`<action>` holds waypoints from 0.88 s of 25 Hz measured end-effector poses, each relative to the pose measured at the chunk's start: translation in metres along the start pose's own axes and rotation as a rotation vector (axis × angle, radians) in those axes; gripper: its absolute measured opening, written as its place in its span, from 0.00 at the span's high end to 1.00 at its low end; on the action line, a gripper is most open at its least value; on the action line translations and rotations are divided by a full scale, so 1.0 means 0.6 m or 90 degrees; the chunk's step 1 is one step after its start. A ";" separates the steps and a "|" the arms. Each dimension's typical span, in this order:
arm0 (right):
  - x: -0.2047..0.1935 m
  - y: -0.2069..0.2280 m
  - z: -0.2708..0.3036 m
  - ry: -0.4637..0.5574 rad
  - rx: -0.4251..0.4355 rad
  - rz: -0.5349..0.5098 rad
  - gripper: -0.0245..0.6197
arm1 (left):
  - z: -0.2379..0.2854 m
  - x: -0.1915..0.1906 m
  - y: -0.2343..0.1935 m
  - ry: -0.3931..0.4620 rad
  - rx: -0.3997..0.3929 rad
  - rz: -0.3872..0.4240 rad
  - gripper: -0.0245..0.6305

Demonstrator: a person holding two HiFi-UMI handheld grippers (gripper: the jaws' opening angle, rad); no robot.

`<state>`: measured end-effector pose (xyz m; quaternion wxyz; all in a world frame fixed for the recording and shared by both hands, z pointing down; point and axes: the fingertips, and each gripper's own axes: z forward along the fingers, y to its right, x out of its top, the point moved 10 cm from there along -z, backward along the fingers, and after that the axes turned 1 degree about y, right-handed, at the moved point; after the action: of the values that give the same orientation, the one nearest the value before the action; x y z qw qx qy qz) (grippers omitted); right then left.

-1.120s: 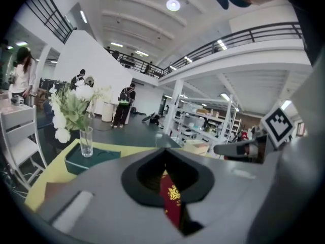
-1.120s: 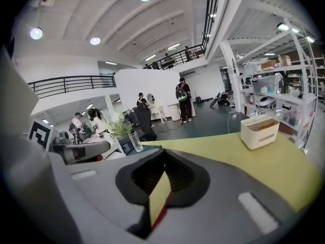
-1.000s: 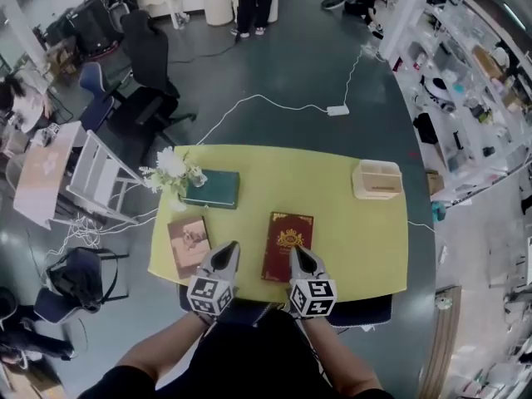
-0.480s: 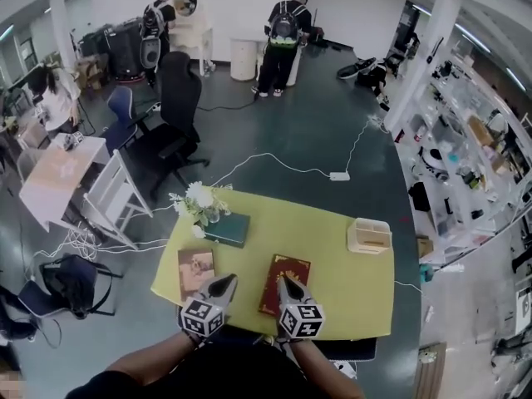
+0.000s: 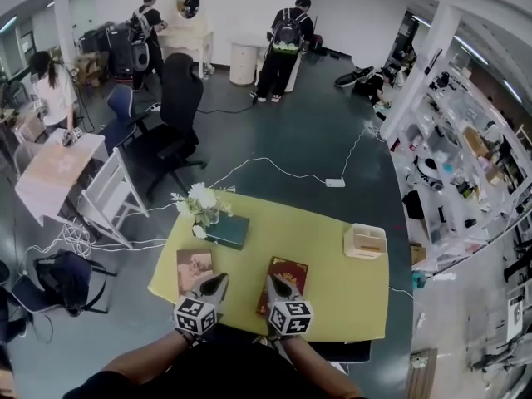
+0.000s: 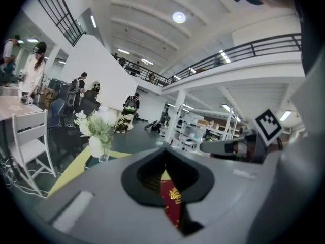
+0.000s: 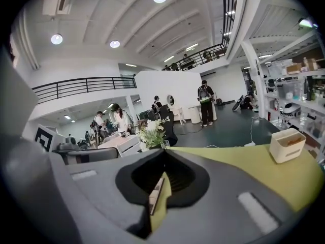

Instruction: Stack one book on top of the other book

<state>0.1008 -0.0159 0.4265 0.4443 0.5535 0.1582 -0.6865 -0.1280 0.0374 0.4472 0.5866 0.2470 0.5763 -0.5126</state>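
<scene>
Yellow table (image 5: pixel 332 248) carries both task books, flat and well apart: red book (image 5: pixel 287 273) near middle, brown picture-cover book (image 5: pixel 194 266) to its left. Left hand-held gripper (image 5: pixel 216 281) and right hand-held gripper (image 5: pixel 273 281) hang side by side over near edge, jaws of each pressed together, nothing held (red cover shows beyond left jaws). Green book (image 5: pixel 228 230), flower vase (image 5: pixel 202 204) far left; wooden box (image 5: pixel 366 241) far right.

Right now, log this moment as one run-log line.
left gripper: shut, empty | right gripper: shut, empty | red book, brown book: apart on table, unstacked
</scene>
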 end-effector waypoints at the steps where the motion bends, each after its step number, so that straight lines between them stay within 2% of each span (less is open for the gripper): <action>1: -0.002 -0.007 0.009 -0.005 0.006 -0.004 0.96 | -0.004 -0.001 -0.006 0.001 0.006 -0.002 0.95; 6: -0.010 -0.053 0.060 -0.029 0.052 -0.021 0.96 | -0.044 -0.009 -0.050 -0.002 0.051 -0.009 0.95; 14: -0.029 -0.127 0.140 -0.069 0.128 -0.051 0.96 | -0.125 -0.038 -0.128 -0.009 0.163 -0.044 0.95; 22: -0.089 -0.153 0.209 -0.114 0.148 -0.049 0.96 | -0.169 -0.087 -0.196 -0.043 0.235 -0.072 0.95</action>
<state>-0.0493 -0.0306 0.4914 0.3631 0.5312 0.0587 -0.7632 -0.2648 0.1016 0.5093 0.5208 0.2999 0.4654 -0.6498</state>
